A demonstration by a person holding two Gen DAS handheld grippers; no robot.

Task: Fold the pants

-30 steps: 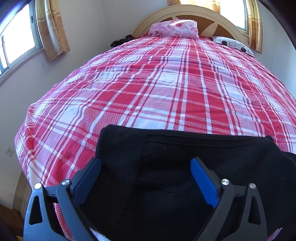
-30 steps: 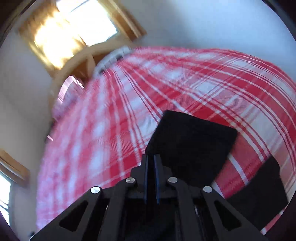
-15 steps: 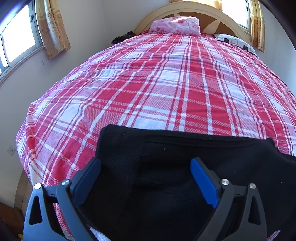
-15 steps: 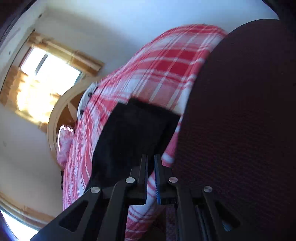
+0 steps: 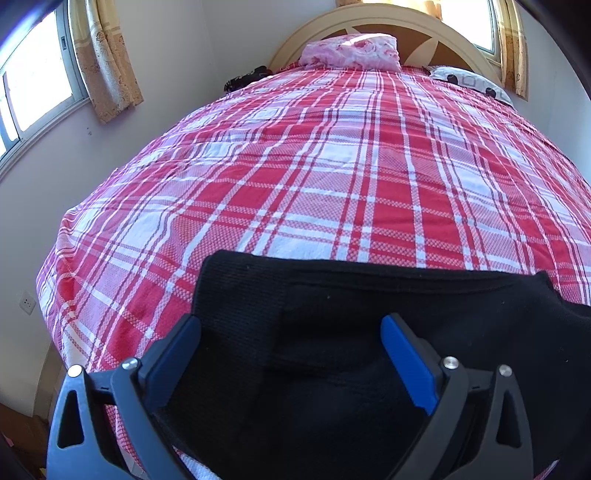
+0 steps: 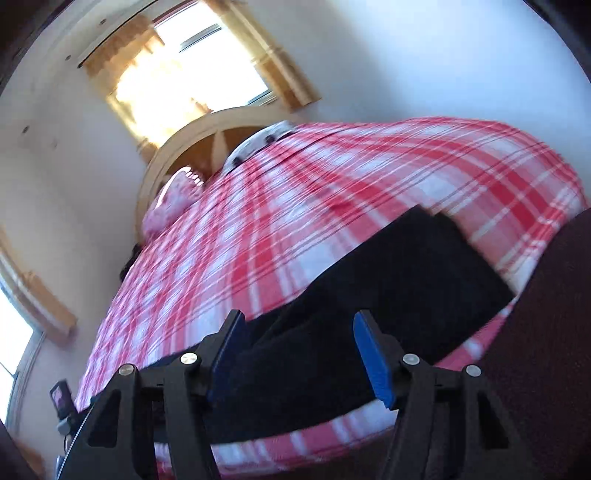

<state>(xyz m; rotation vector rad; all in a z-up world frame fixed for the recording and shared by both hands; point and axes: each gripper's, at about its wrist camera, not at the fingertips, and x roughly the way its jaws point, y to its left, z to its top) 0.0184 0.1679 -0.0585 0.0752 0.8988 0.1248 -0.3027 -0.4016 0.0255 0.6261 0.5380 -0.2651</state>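
Black pants (image 5: 332, 332) lie flat near the foot edge of a bed with a red and white plaid cover (image 5: 332, 166). My left gripper (image 5: 291, 343) is open and empty, its blue pads spread just above the pants' left end. In the blurred right wrist view the pants (image 6: 388, 280) stretch across the bed edge. My right gripper (image 6: 299, 343) is open and empty, low at the bed edge, with its fingers over the pants.
A pink pillow (image 5: 351, 51) and a spotted white pillow (image 5: 469, 81) lie at the curved headboard (image 5: 369, 22). Curtained windows are on the left wall and behind the headboard. A dark maroon surface (image 6: 546, 350) fills the right wrist view's right side.
My right gripper was shut and has opened; it swung down to the bed edge over the pants. My left gripper stayed open over the pants, with a small tilt of its view.
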